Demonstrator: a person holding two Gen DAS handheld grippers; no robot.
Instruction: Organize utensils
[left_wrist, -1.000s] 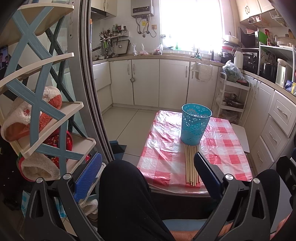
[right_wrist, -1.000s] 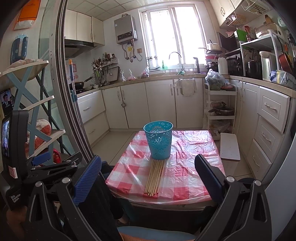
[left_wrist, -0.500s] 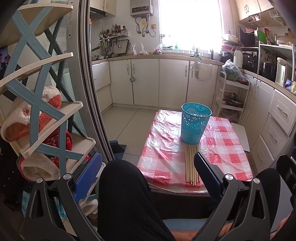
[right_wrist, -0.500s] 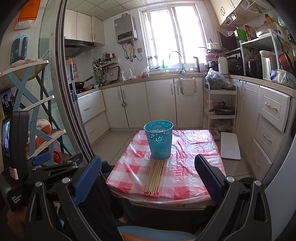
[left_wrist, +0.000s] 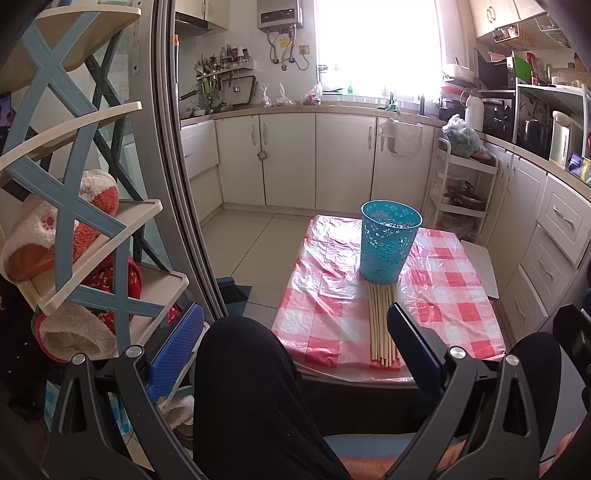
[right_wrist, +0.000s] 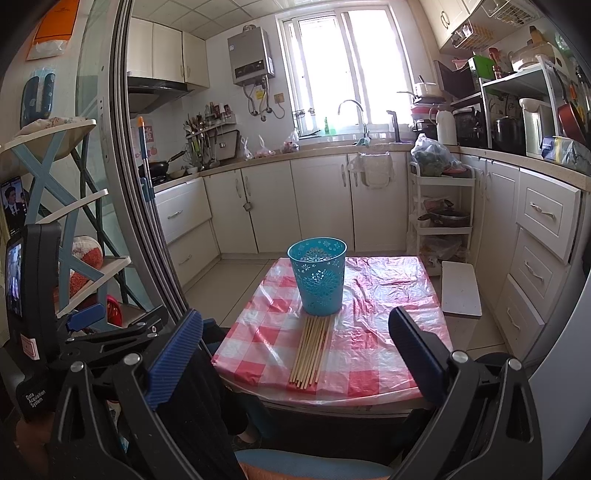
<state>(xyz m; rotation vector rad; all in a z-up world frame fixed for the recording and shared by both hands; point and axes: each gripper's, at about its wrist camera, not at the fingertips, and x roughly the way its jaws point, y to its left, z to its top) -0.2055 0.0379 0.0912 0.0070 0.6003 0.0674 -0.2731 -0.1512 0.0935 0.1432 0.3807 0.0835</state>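
Two wrist fisheyes, both low and set back from the near edge of the surface (left_wrist: 325, 295), facing far into the kitchen.
Left wrist view sits left and lower, over a black-clad knee (left_wrist: 251, 387), shoe rack (left_wrist: 92, 236) close on its left. Right wrist view sits higher and more centred, catching the left gripper (right_wrist: 110, 332) at its left edge. Both share the checked surface (right_wrist: 369, 332), blue basket (left_wrist: 389, 240) (right_wrist: 318, 280), chopsticks (left_wrist: 382, 325) (right_wrist: 312, 350), far cabinets and window.
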